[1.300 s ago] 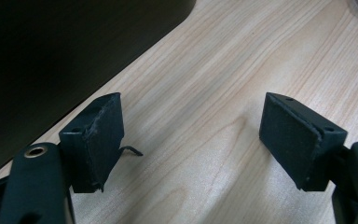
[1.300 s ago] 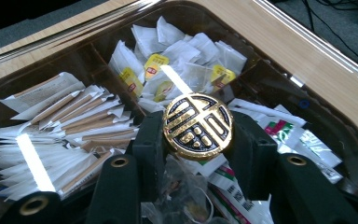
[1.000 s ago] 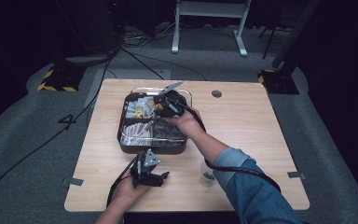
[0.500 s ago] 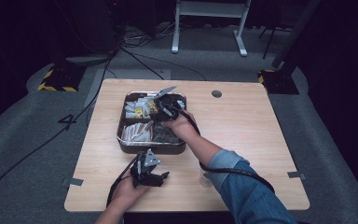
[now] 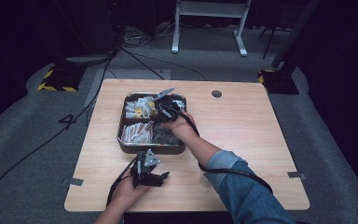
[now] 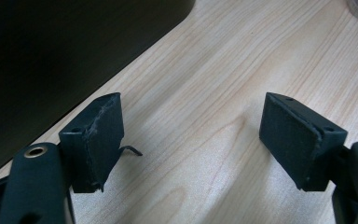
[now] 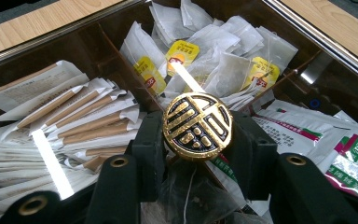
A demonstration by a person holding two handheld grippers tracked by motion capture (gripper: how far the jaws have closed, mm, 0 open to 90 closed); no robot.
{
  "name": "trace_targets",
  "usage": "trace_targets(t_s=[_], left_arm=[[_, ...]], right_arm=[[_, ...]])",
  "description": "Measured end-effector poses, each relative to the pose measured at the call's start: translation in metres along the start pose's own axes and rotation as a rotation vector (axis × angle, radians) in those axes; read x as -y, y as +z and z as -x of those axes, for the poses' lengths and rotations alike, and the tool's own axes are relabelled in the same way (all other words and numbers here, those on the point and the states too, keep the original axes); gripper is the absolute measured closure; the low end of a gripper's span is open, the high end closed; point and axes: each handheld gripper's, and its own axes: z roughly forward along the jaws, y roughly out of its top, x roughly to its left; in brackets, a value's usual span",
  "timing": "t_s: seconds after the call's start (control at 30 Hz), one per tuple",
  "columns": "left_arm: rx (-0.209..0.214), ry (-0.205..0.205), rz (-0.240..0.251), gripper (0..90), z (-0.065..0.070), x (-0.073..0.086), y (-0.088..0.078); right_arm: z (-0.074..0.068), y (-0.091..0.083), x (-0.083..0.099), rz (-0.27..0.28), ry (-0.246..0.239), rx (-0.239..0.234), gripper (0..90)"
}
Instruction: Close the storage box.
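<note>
Jaws of the right gripper (image 7: pixel 197 154) clamp a gold-and-black medallion (image 7: pixel 197 127) above the tray (image 5: pixel 121 133), apparently for sorting; left gripper (image 6: pixel 191 140) jaws rest apart on the desk (image 5: pixel 242 135).

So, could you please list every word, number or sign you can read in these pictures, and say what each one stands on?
"4": painted in dark strokes on the grey floor left of the table.
Gold ornamental sign, like a stylised character, not readable as a word: on the round black lid gripped by the right gripper.
Yellow tea bag tags: red print, too small to read.
White and green sachets: print too blurred to read.
</note>
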Motion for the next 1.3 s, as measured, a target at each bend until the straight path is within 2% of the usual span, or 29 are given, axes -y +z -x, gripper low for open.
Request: trace_targets(t_s=[0.3,1.03,1.13,1.2,1.3], left_arm=[[0.0,0.0,0.001,22.5,0.0,0.0,0.0],[0.001,-0.001,0.002,22.4,0.0,0.0,0.0],[0.001,-0.002,0.001,22.4,0.0,0.0,0.0],[0.001,-0.003,0.002,22.4,0.0,0.0,0.0],[0.001,-0.003,0.001,22.4,0.0,0.0,0.0]], right_arm=[[-0.003,0.003,0.001,-0.011,-0.017,0.001,58.7],[-0.001,0.003,0.002,-0.012,-0.003,-0.011,57.0],[0.0,-0.004,-0.001,0.029,0.017,-0.021,51.7],[0.001,-0.01,-0.003,0.053,0.038,-0.04,50.7],[0.002,-0.019,-0.006,0.072,0.043,-0.048,50.2]])
